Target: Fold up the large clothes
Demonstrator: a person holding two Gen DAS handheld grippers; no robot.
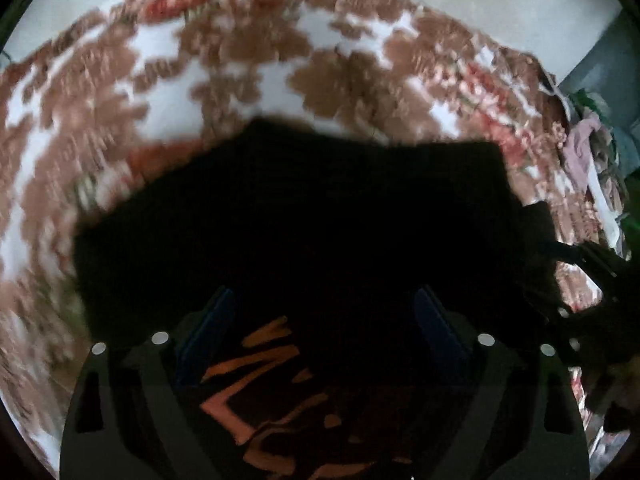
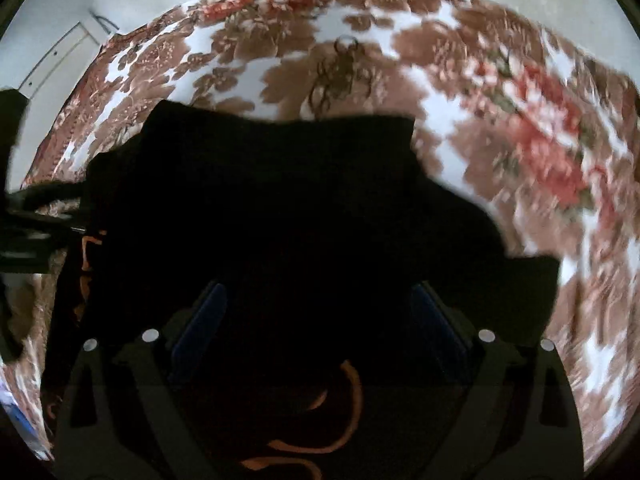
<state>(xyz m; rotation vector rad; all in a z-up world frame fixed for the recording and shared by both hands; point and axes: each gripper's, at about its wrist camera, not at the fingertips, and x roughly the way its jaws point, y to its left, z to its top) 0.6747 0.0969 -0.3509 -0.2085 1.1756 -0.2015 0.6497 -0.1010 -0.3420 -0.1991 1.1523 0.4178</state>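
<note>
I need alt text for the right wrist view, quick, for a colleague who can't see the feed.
A black garment with orange lettering lies spread on a brown, white and red floral bedcover. The right gripper hangs over it, its blue-padded fingers wide apart and closed on nothing. The picture is motion-blurred at the right, and dark gear shows at the left edge.

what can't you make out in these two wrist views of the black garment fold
- Black garment: both views, too dark to show folds or which part this is.
- Orange print: left wrist view, cut off by the bottom edge, unreadable.
- Floral blanket: motion blur smears its pattern.
- Clothes pile: left wrist view, small, at the fisheye rim.
</note>
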